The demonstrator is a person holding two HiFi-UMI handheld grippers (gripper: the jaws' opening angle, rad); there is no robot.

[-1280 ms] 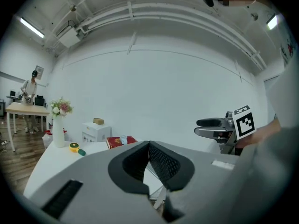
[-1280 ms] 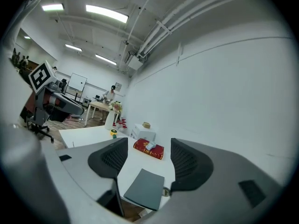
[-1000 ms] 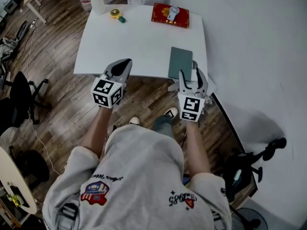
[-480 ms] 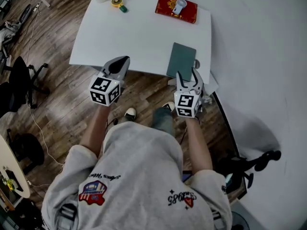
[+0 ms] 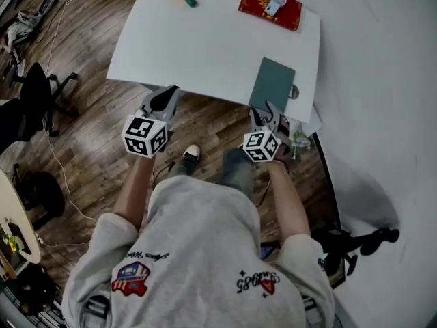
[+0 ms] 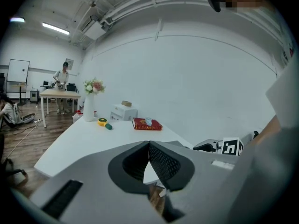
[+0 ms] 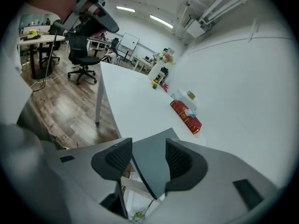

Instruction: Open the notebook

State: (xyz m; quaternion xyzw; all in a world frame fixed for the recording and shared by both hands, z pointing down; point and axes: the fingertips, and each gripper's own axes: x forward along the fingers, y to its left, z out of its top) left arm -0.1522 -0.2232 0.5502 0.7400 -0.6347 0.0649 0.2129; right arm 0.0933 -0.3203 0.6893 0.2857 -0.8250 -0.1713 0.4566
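Just beyond the closing right tongs [image 5: 268, 117], its near corner between them ungripped, the notebook [image 5: 273, 84] ran near-to-far; left tongs [image 5: 164, 100] sat pressed together, farther away.

The person wore a pale grey short-sleeved T-shirt [image 5: 198, 244] printed with a red, white and blue badge and script too small to read, blue jeans [image 5: 235, 173] and a black-and-white sneaker [image 5: 191, 154]. The left gripper [image 5: 171, 91] and right gripper [image 5: 270, 109] had smooth grey shells, black ribbed pads [image 7: 117, 158] and white cubes [image 5: 145, 135] bearing black square markers. The right gripper's jaws were closing with a corner of the dark green notebook [image 5: 272, 84] between them, seemingly untouched.
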